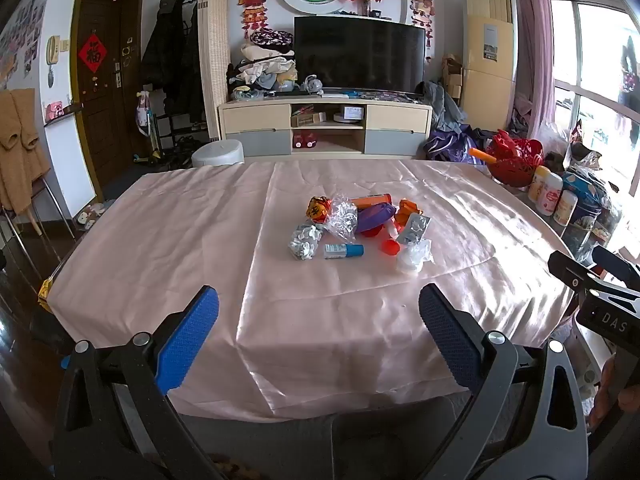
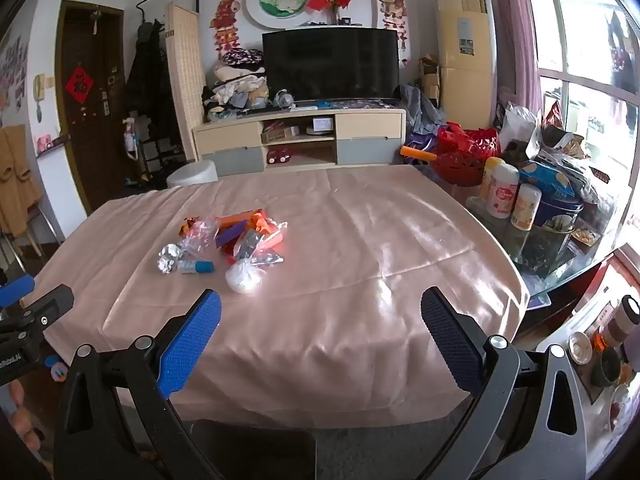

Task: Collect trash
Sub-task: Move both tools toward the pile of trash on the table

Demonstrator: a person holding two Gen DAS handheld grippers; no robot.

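A heap of trash lies in the middle of a table covered with a pink cloth. It holds a crumpled foil ball, a small blue tube, a white plastic wad, a purple piece and orange wrappers. The same heap shows in the right wrist view, left of centre. My left gripper is open and empty above the table's near edge. My right gripper is open and empty, also at the near edge, to the right of the heap.
Bottles, a blue tin and bags crowd the table's right side beside a red basket. A white bin stands beyond the far edge. A TV cabinet is against the back wall.
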